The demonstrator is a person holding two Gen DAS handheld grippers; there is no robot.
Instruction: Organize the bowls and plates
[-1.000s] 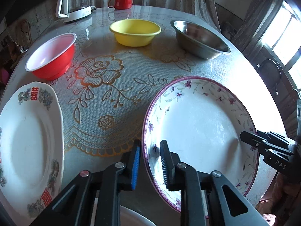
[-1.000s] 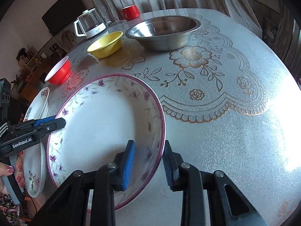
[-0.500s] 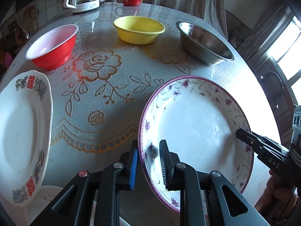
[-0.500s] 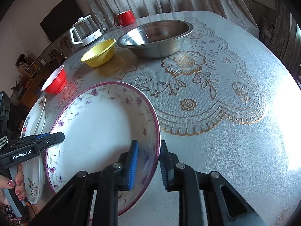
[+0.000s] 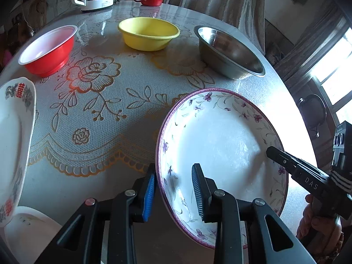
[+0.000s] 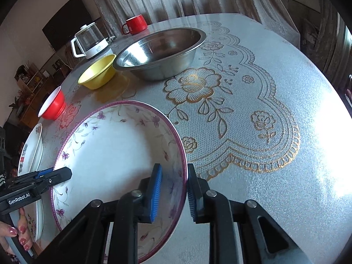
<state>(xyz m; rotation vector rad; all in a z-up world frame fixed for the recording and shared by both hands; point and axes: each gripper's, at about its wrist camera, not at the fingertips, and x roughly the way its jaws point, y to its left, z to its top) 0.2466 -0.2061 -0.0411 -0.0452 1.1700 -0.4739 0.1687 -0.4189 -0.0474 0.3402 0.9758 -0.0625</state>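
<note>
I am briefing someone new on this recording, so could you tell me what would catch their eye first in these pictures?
First, the big floral plate nearest the cameras, with the left gripper and right gripper each astride its rim on opposite sides; the left one's jaws are opening. Behind it runs a row of bowls: red bowl, yellow bowl, steel bowl.
</note>
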